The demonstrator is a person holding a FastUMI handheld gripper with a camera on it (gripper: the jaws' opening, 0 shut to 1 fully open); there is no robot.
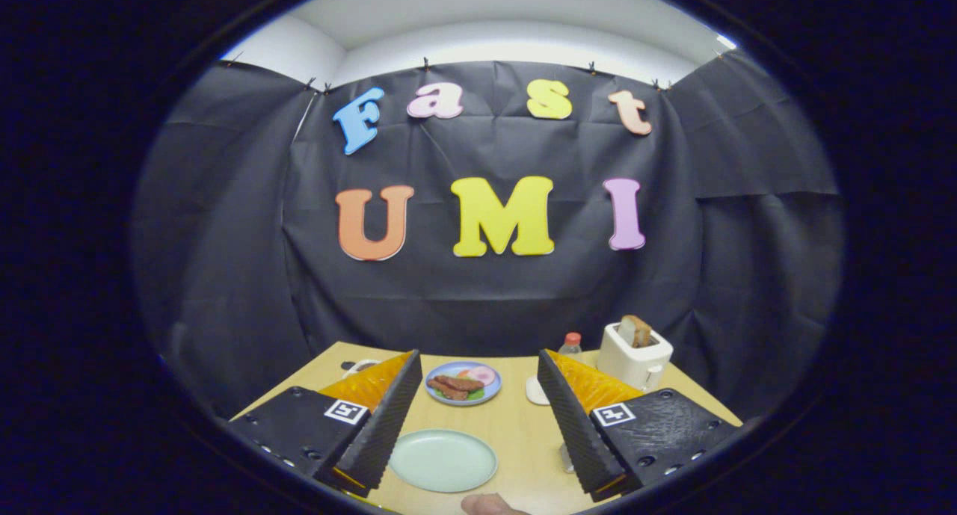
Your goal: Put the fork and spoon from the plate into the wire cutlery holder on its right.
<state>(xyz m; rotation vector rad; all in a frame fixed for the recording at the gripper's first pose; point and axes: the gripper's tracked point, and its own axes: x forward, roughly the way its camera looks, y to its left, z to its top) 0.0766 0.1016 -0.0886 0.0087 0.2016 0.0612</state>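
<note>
Presently, fingers (478, 418): spread wide apart, gripping nothing
Plate (442, 460): pale green, bare, on table (516, 425) between fingers
Beyond: food plate (463, 383), toaster (634, 356)

The counter (516, 425) is showing a pale, light wood tone. A pale mint-green plate (442, 460) is lying near its front edge, plain and unpatterned. Farther back, a blue-rimmed plate (490, 393) is carrying brown sausages (454, 386), a pink slice and green leaves. Toward the back right corner, a cream-white toaster (632, 359) is holding tan-brown toast (637, 330), and a clear bottle (570, 346) beside it is wearing an orange-red cap.
</note>
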